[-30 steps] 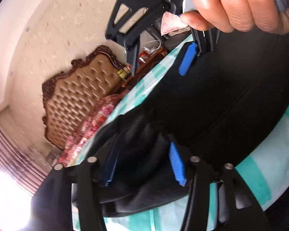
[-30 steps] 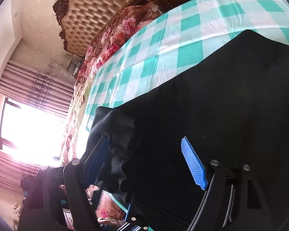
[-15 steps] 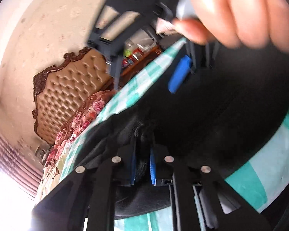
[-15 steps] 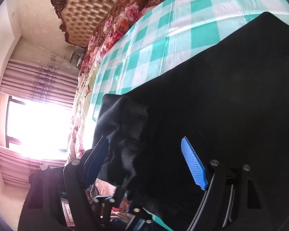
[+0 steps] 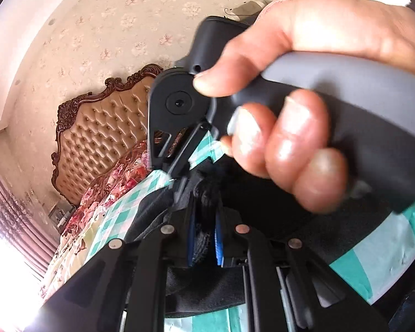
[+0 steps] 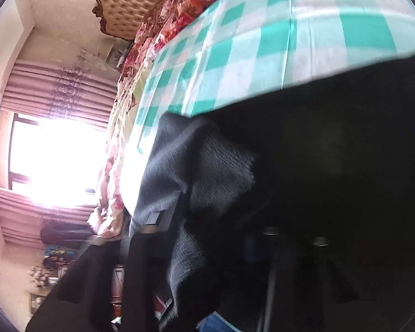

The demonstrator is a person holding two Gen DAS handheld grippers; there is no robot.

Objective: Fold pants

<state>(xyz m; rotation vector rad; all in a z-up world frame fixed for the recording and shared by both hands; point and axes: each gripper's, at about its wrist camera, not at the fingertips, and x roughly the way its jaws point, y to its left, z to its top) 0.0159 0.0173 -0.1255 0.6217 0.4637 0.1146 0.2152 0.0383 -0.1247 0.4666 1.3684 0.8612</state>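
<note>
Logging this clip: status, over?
Left gripper shut on black pants. Right gripper buried in cloth, jaws unreadable. Pants bunched on checked tablecloth. Nothing blocking.

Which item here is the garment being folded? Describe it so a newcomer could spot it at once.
Find the bed with the teal-and-white checked sheet below the tufted headboard. On the sheet lies the pants, a wide black knit cloth; the left gripper pinches a bunched edge. It is the only black fabric, unlike the floral bedding beside it.

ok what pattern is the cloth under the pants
A teal and white check on the cloth, clearest in the right wrist view, beneath the black pants.
</note>
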